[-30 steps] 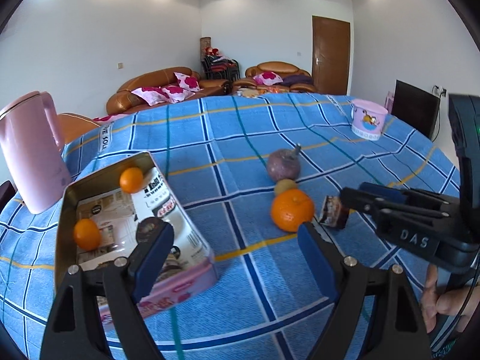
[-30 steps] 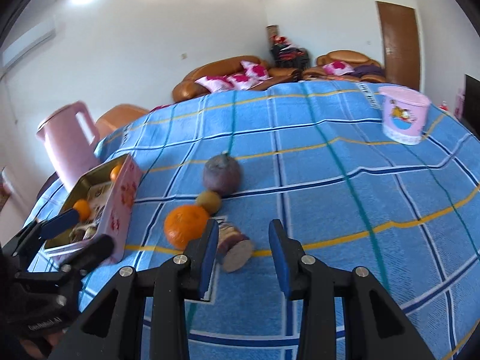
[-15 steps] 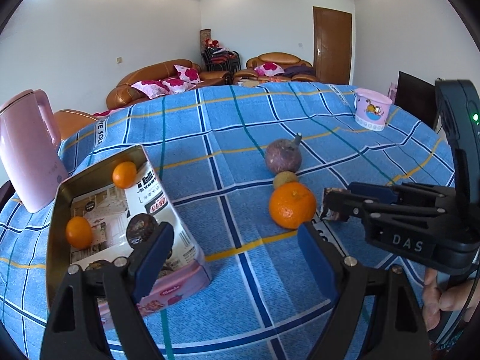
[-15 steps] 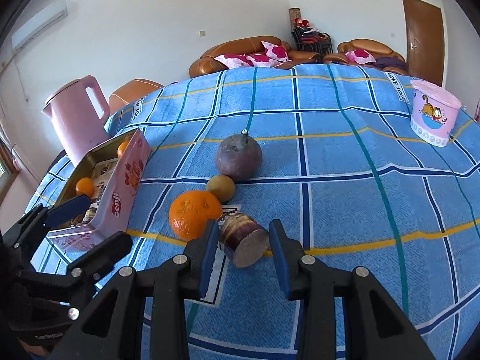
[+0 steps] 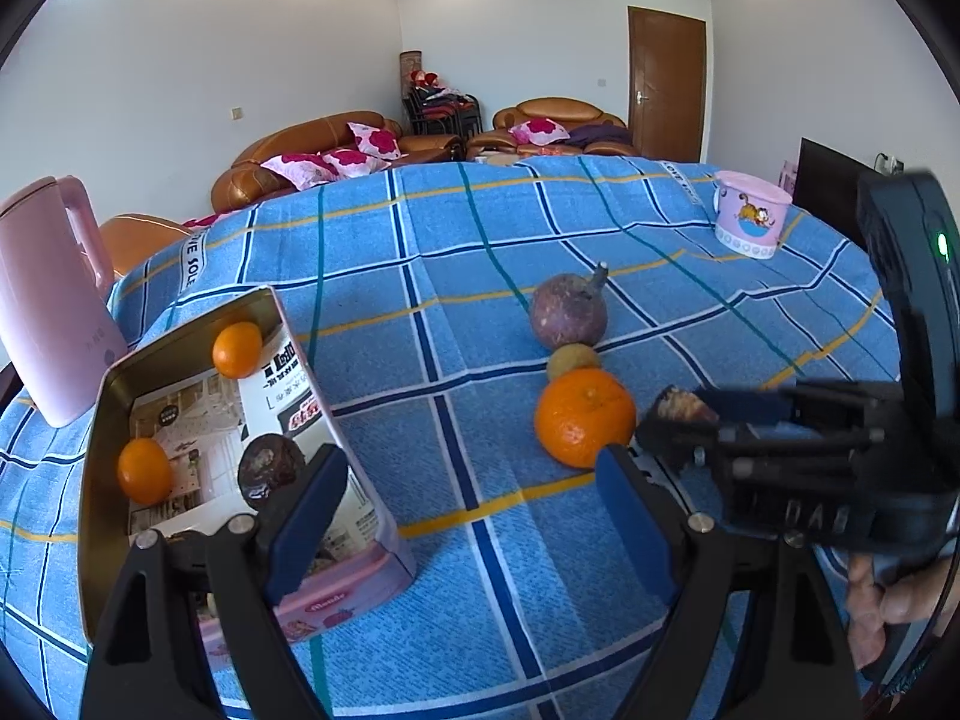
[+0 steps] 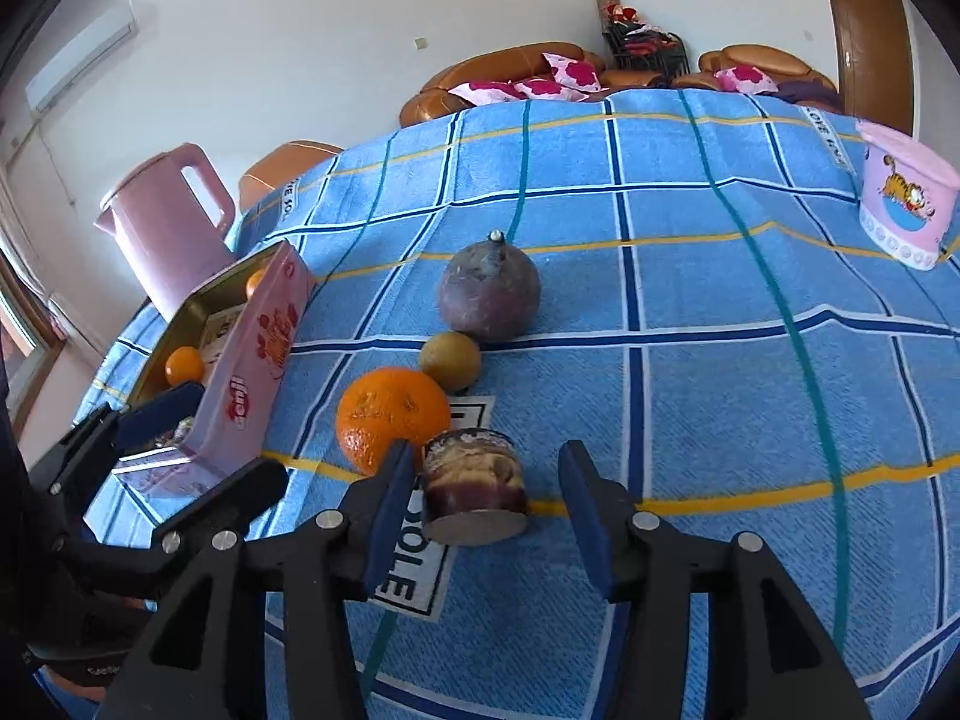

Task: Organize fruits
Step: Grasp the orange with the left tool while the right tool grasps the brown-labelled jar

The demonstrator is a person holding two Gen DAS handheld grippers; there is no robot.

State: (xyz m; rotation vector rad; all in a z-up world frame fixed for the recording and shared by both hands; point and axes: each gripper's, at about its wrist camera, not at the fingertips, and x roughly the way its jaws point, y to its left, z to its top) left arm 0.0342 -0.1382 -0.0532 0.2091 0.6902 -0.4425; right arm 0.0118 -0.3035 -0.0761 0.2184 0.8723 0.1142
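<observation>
On the blue checked cloth lie a purple round fruit (image 6: 487, 291), a small brown fruit (image 6: 450, 360), a large orange (image 6: 391, 417) and a cut purple-brown fruit piece (image 6: 474, 492). My right gripper (image 6: 486, 516) is open with its jaws either side of the cut piece, not closed on it. It also shows in the left wrist view (image 5: 684, 420). My left gripper (image 5: 468, 516) is open and empty, above the cloth beside the pink tin box (image 5: 180, 462). The box holds two small oranges (image 5: 237, 349) (image 5: 144, 471) and a dark fruit (image 5: 270, 471).
A pink jug (image 5: 48, 312) stands at the left behind the box. A pink cartoon cup (image 5: 750, 222) stands at the far right. Sofas and a door lie beyond the table. Bare cloth stretches behind and right of the fruits.
My right gripper has opened wider and come in lower over the cut piece, which now stands nearer between the jaws. The left gripper has barely moved.
</observation>
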